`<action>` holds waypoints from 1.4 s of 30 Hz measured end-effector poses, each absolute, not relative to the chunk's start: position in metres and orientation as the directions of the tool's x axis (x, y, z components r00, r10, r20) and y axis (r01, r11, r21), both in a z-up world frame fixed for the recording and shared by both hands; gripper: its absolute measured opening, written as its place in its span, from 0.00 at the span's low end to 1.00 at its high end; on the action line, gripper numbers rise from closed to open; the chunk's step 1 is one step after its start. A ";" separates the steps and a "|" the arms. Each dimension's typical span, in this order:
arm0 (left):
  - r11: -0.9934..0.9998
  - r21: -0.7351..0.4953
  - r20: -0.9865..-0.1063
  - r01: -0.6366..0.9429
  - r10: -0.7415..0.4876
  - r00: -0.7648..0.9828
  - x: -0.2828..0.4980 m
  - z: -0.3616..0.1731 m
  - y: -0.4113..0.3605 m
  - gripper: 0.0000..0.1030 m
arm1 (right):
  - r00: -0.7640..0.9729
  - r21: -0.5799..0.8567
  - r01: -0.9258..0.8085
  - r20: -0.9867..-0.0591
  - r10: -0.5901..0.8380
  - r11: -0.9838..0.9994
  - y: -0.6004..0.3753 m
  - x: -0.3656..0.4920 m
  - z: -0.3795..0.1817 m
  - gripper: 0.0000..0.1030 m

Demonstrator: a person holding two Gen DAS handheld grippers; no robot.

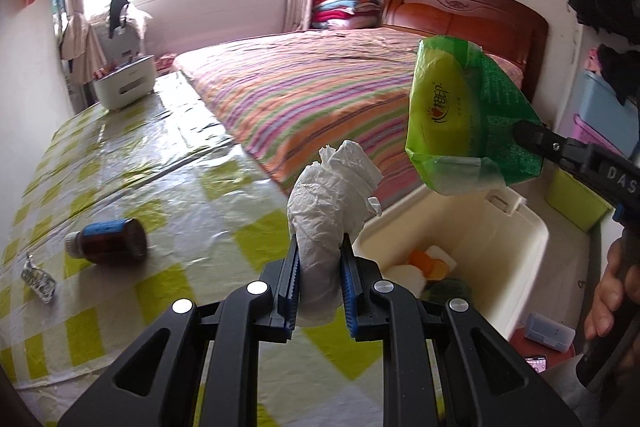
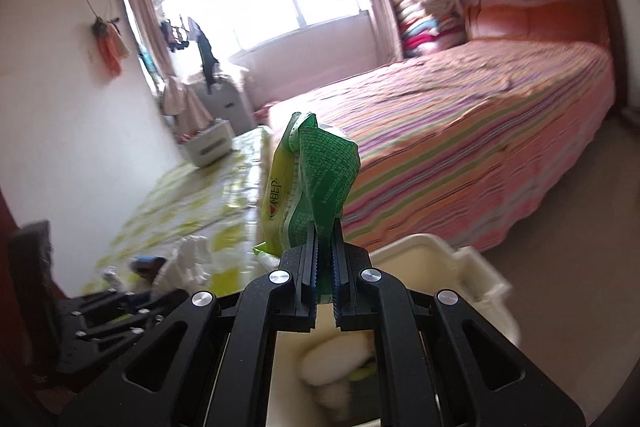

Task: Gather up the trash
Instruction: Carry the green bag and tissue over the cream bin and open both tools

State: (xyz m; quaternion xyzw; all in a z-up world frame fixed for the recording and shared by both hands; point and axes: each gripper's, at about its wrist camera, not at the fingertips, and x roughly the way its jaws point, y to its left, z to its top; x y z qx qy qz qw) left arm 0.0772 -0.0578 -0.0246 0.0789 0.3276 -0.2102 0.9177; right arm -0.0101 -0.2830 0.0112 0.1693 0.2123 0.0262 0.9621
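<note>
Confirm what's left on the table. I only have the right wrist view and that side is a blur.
Observer: A dark brown bottle with a blue label and white cap lies on its side on the yellow-checked tablecloth.
Operator: Anything else?
Observer: A small crumpled silver foil wrapper lies near the bottle, closer to the table edge.
Operator: Left gripper holding anything?
Observer: Yes, the left gripper is shut on a crumpled white tissue wad, beside the cream plastic bin.
Operator: Bin contents? Blurred here.
Observer: Orange and white scraps lie at its bottom.
</note>
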 end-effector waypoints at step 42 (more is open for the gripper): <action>0.821 0.024 -0.686 0.570 -0.401 0.607 0.067 -0.050 -0.144 0.49 | 0.920 0.356 0.173 -0.392 -0.021 0.918 -0.306 -0.020 -0.002 0.69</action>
